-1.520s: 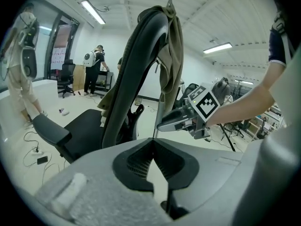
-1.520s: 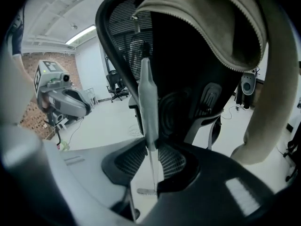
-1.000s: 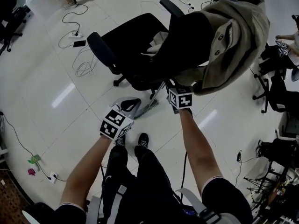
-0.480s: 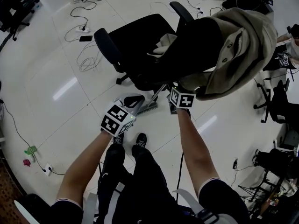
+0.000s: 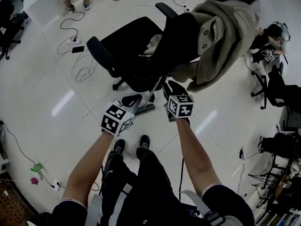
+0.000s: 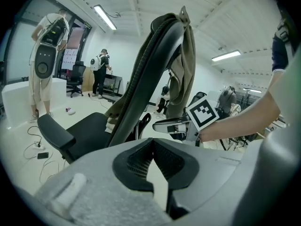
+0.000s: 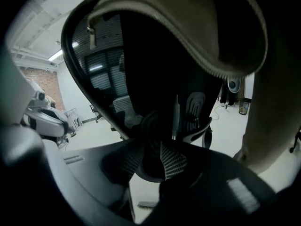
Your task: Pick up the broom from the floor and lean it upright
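Observation:
The broom stands tilted against the black office chair point(image 5: 136, 46). Its pale handle point(image 5: 155, 91) runs down to the bristle head point(image 5: 145, 108) on the floor. My right gripper point(image 5: 171, 86) is at the upper handle, under the chair seat. In the right gripper view a dark handle part point(image 7: 151, 140) sits between the ribbed pads point(image 7: 173, 160). The jaws are closing around it. My left gripper point(image 5: 130, 100) hovers just left of the bristle head, tips together, nothing in it. The left gripper view shows the right gripper point(image 6: 186, 125) beside the chair back.
A beige jacket point(image 5: 225, 36) hangs over the chair back. Cables and a power strip point(image 5: 75, 40) lie on the white floor at the far left. More chairs and stands point(image 5: 277, 93) crowd the right side. People stand at the far end point(image 6: 101, 72).
My right gripper has risen slightly along the handle and rolled a little. The left gripper and the broom stay where they were.

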Demonstrator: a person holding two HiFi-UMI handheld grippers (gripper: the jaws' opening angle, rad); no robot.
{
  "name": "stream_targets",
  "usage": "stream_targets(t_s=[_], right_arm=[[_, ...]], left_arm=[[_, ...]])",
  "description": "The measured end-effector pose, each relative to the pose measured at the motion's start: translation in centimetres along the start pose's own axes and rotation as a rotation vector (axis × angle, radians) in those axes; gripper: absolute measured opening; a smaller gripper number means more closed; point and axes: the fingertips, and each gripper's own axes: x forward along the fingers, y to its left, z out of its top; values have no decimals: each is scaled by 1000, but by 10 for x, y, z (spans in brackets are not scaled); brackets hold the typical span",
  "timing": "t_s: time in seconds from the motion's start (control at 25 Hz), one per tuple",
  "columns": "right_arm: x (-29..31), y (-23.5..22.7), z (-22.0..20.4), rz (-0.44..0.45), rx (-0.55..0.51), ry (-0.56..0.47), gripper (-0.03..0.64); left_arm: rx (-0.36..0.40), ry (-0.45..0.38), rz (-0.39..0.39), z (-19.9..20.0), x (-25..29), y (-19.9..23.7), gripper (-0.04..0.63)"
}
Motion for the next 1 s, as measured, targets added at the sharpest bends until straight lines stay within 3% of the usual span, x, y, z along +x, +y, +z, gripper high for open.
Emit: stream_targets(t_s=[0.24, 0.56, 0.8, 1.0], right_arm=[[-60, 29, 32, -95, 17, -118, 73], [-140, 88, 62, -133, 27, -262, 2], [-188, 125, 66, -152, 28, -326, 0], [-220, 152, 65, -160, 41, -355, 1]], left_arm=[[64, -12, -141, 15, -12, -27, 0], [140, -55, -271, 38, -48, -62, 0], [202, -122, -369, 63, -81, -99, 0], [191, -141, -437, 69, -107, -126, 0]])
